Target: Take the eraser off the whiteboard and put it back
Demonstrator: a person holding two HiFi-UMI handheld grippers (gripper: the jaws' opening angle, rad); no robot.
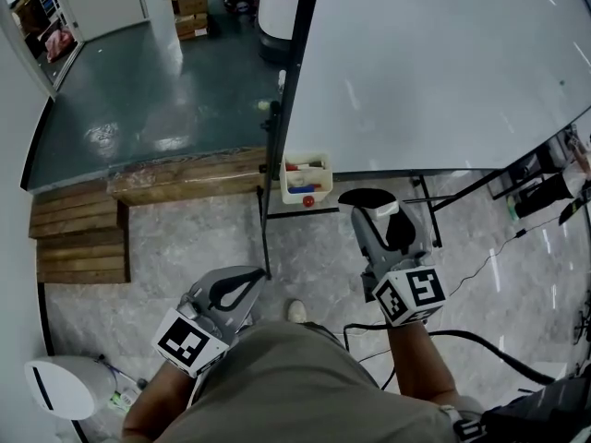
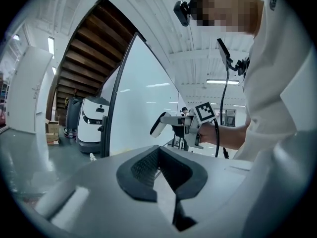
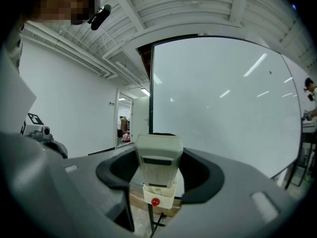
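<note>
The eraser [image 1: 367,198], white with a black felt face, is clamped between the jaws of my right gripper [image 1: 374,212], held in the air just in front of the whiteboard's [image 1: 443,63] lower edge. In the right gripper view the eraser [image 3: 158,160] stands upright between the dark pads, with the whiteboard [image 3: 223,98] behind it. The left gripper view shows the eraser [image 2: 159,125] held out near the board [image 2: 143,113]. My left gripper [image 1: 242,282] hangs lower at the left, shut and empty.
A small white tray [image 1: 305,181] with markers hangs at the board's lower left corner. Wooden steps [image 1: 83,238] and a wooden platform edge [image 1: 185,175] lie to the left. A white robot [image 1: 277,7] and boxes [image 1: 191,12] stand beyond. A black cable [image 1: 480,340] runs on the floor.
</note>
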